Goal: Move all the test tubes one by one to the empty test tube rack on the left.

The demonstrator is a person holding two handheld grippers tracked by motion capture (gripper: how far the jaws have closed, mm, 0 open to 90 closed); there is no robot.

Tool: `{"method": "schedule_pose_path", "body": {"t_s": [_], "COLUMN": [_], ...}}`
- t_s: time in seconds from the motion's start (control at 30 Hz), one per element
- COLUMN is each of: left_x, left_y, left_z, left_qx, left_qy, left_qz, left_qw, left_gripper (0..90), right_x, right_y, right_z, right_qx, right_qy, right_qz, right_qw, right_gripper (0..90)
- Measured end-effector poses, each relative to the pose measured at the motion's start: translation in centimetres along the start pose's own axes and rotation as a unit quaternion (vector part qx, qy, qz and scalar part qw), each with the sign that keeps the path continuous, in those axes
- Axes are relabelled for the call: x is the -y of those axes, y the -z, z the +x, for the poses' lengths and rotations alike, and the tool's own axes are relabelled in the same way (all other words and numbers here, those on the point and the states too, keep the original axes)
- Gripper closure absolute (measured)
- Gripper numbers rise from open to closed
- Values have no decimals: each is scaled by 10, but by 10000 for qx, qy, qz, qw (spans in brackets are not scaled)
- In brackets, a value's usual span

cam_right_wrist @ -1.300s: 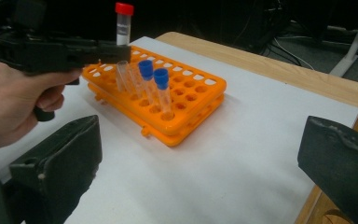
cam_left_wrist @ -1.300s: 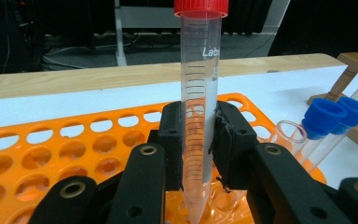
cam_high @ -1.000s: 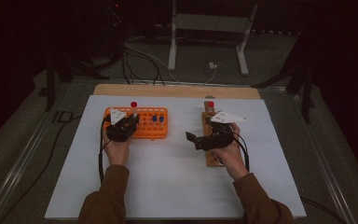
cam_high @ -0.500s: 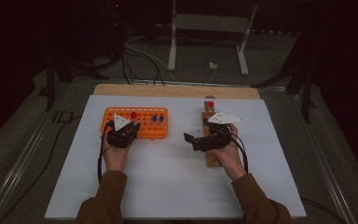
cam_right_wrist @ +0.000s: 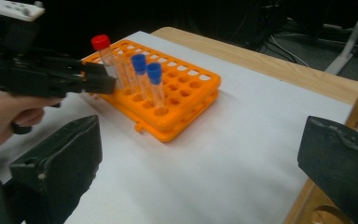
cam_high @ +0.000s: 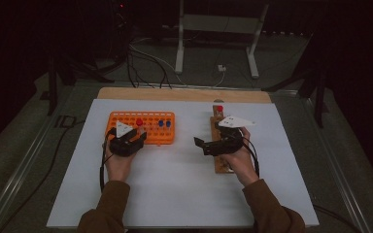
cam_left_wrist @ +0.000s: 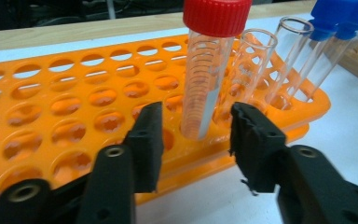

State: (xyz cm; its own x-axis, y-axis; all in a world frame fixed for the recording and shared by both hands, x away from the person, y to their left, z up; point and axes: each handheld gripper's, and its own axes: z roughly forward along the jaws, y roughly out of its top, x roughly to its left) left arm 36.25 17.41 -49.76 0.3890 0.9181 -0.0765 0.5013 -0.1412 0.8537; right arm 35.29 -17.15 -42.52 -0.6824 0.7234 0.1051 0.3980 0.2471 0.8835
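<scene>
Left claw (cam_left_wrist: 193,140) has just been opening, jaws clear of the red-capped tube (cam_left_wrist: 207,70) standing in the orange rack (cam_left_wrist: 51,107). Right claw (cam_right_wrist: 200,177) is wide open, empty, above the table (cam_right_wrist: 223,154).

A: In the left gripper view the two blue caps (cam_left_wrist: 342,16) run off the top right edge, and the orange rack (cam_left_wrist: 51,112) is cut at the left edge.

B: The foot of the red-capped tube (cam_left_wrist: 207,70) sits hidden inside its hole.

A: From above, the rack's holes are too small to count.

B: And in the right gripper view the wooden block (cam_right_wrist: 324,207) is half cut off at the right edge, behind a jaw.
</scene>
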Motion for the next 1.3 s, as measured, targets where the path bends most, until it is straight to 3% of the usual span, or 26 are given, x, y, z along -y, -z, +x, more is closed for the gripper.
{"method": "schedule_pose_path", "body": {"t_s": [0.1, 0.27, 0.5, 0.57, 0.63, 0.67, 0.97, 1.13, 1.3], "left_x": [3, 6, 6, 5, 8, 9, 17, 18, 20], "left_y": [7, 22, 43, 47, 49, 50, 64, 64, 61], "left_z": [-2, -1, -4, -6, -10, -11, -13, -17, -22], "left_qx": [15, 52, 154, 239, 308, 332, 470, 482, 520], "left_qy": [19, 285, 456, 452, 385, 372, 450, 430, 346], "left_qz": [-53, -281, -440, -428, -246, -224, -319, -301, -239], "left_qw": [10000, 9992, 9979, 9978, 9985, 9985, 9974, 9975, 9978], "left_gripper": [447, 324, 158, 111, 60, 20, 2, 3, 3], "right_x": [0, -1, -7, -10, -13, -15, -22, -19, -12], "right_y": [0, -1, -2, -4, -7, -9, -31, -48, -57], "right_z": [-4, -15, -35, -38, -42, -45, -71, -80, -87], "right_qx": [129, 360, 577, 631, 683, 757, 1107, 1325, 1628], "right_qy": [119, 159, -16, 7, 38, 11, -354, -469, -513], "right_qz": [63, 165, 170, 164, 222, 229, 328, 494, 553], "right_qw": [9998, 9991, 9982, 9979, 9974, 9969, 9927, 9888, 9838], "right_gripper": [4, 5, 10, 10, 18, 60, 101, 211, 466]}}
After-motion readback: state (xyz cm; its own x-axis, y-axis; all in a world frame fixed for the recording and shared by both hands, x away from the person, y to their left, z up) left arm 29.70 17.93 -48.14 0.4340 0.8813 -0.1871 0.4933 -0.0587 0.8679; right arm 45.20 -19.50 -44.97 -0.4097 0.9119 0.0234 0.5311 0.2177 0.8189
